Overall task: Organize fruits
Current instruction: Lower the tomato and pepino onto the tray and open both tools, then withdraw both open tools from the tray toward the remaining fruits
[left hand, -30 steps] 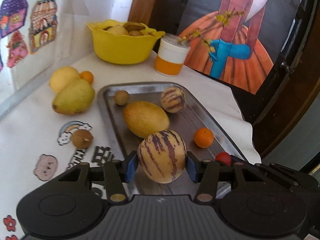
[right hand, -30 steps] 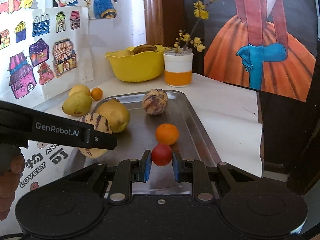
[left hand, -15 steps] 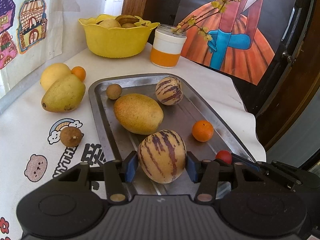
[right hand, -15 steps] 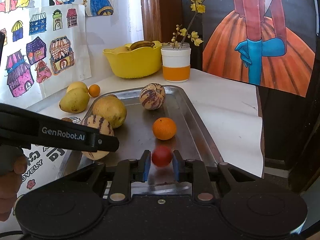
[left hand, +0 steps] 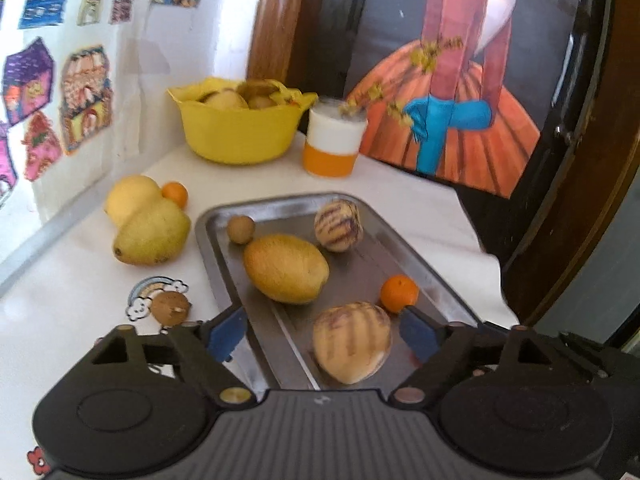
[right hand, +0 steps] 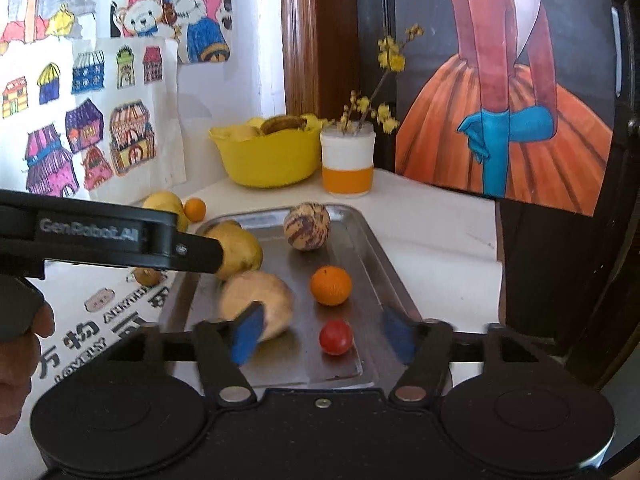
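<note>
A metal tray (left hand: 404,240) (right hand: 372,248) lies on the white table. On it are a striped melon (left hand: 351,347) (right hand: 258,304) at the near end, a second striped melon (left hand: 338,225) (right hand: 307,226), a yellow mango (left hand: 285,268) (right hand: 239,249), an orange (left hand: 399,293) (right hand: 331,285), a small brown fruit (left hand: 241,229) and a red tomato (right hand: 336,337). My left gripper (left hand: 324,334) is open, its pads either side of the near melon and apart from it. My right gripper (right hand: 320,334) is open around the tomato, not touching it.
Left of the tray lie a green-yellow mango (left hand: 152,234), a lemon (left hand: 130,197), a small orange (left hand: 175,194) and a brown fruit (left hand: 170,307). A yellow bowl (left hand: 240,132) with fruit and a white-orange jar (left hand: 335,142) stand at the back. The table edge drops off at right.
Both grippers have opened. The left one let go of the striped melon, which now rests on the tray. The right one let go of the red tomato, also on the tray.
</note>
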The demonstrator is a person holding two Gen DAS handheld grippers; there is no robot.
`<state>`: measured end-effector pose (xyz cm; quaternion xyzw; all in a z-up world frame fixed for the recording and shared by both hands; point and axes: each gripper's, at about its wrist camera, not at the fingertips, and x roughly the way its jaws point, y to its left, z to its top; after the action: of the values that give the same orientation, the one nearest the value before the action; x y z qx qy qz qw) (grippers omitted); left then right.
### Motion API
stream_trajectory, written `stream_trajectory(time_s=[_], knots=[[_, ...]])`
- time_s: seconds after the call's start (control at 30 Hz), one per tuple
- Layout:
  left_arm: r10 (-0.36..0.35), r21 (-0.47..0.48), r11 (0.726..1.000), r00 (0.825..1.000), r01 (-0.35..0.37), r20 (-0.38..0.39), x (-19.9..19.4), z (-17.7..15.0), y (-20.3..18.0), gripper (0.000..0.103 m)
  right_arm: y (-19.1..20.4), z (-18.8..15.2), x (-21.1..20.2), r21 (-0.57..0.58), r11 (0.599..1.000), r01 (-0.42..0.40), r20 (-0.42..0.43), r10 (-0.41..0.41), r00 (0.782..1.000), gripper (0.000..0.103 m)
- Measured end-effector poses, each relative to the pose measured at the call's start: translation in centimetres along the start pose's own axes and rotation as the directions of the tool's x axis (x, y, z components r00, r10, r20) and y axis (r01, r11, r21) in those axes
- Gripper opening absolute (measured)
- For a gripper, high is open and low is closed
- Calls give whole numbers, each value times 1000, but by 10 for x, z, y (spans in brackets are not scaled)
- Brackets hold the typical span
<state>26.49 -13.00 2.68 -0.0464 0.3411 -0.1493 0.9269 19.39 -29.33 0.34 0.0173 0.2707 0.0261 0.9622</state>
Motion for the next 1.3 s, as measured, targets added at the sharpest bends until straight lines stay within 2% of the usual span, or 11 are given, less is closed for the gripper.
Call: stream_trajectory(time_s=[0.07,0.1,0.23,0.4,0.63,0.97,1.3], knots=[[8,-15,1000,1000,-8,28,-10,1,4,99,2,2,-9,9,1000,-9,18,9,1000,91],[15,-20,1000,999,-14,42,-15,1,6,100,2,4,-13,15,1000,-19,29,18,999,96],[38,-27,999,996,-36,81,-36,-3,16,102,11,9,-32,16,999,-36,59,35,998,102],[81,-57,996,990,-75,112,-61,-10,34,102,29,9,-50,-20,998,-54,68,55,996,102],[136,-90,988,985,-127,107,-92,-30,62,102,59,4,-69,-67,991,-115,44,118,992,102],[225,-150,965,972,-213,67,-126,-61,104,102,109,-12,-85,-149,967,-207,-41,203,978,102],[293,-172,944,955,-281,43,-148,-78,138,102,145,-22,-84,-169,954,-248,-132,228,965,102]])
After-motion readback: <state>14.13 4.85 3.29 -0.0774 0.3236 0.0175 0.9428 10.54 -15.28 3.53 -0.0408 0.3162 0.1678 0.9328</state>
